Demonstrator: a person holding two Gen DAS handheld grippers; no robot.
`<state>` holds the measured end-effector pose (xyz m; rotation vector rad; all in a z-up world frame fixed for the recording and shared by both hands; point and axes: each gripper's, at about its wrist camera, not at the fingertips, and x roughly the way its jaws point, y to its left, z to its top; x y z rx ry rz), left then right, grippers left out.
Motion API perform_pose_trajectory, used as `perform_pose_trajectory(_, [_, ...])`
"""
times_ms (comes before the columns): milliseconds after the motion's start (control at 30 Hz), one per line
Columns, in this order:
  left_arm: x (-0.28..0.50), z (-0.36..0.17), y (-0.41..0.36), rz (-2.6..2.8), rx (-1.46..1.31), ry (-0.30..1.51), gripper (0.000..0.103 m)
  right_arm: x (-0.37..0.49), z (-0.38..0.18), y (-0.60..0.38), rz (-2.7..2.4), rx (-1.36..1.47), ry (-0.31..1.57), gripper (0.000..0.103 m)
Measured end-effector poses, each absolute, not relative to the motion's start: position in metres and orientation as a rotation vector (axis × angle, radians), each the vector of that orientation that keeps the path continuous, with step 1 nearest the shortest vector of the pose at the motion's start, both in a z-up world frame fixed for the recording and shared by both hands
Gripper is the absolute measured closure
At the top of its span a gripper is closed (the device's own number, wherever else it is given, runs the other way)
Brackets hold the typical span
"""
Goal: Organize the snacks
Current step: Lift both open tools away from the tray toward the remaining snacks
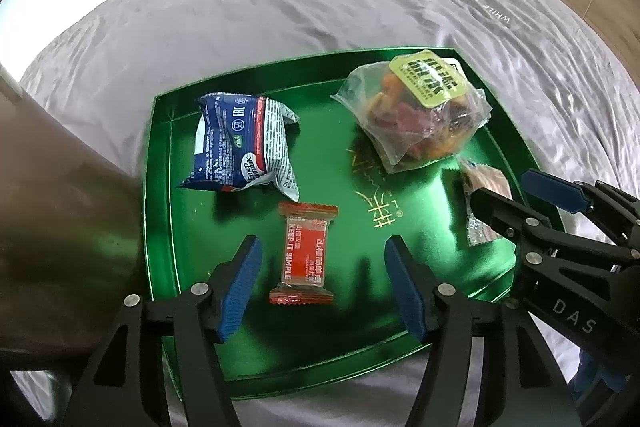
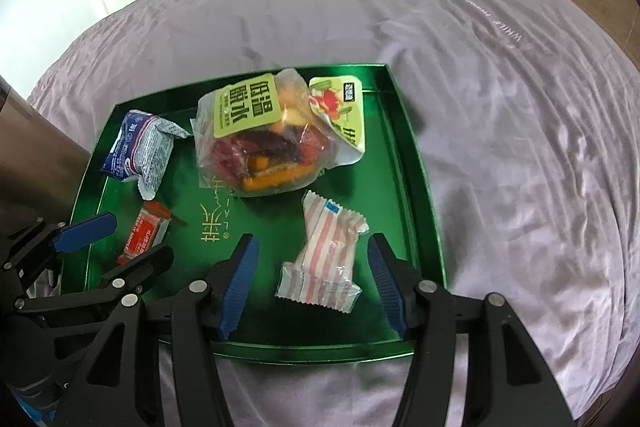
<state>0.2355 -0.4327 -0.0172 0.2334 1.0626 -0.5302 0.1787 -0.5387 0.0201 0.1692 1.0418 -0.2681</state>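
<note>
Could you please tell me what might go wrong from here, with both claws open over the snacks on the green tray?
1. The left claw straddles the small red wrapped candy without touching it; lifting carelessly could nudge it.
2. The right claw brackets the pink-striped white wrapper, which lies near the shiny green metal tray's rim, so a bump might push it onto the purple bedsheet.
3. The claws are close together and could collide.

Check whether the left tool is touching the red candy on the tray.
Apart. The left wrist view shows the left tool open, with green tray visible on both sides between its pads and the red candy.
</note>
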Motion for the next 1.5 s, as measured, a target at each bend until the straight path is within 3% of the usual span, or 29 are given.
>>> perform_pose_trajectory(200, [0.232,-0.009,-0.433,-0.538,0.228,1.050,0.045,0.169,0.032,-0.540,-0.293,0.179,1.007,0.008])
perform_pose_trajectory(233, [0.231,-0.008,-0.433,-0.541,0.228,1.047,0.044,0.167,0.036,-0.540,-0.295,0.183,0.998,0.000])
perform_pose_trajectory(1067, [0.193,0.042,-0.426,-0.622,0.218,0.972,0.040,0.116,0.088,-0.537,-0.364,0.203,0.893,0.000])
perform_pose_trajectory(1500, [0.125,0.063,-0.395,-0.774,0.338,0.939,0.040,0.057,0.104,-0.510,-0.407,0.187,0.982,0.000])
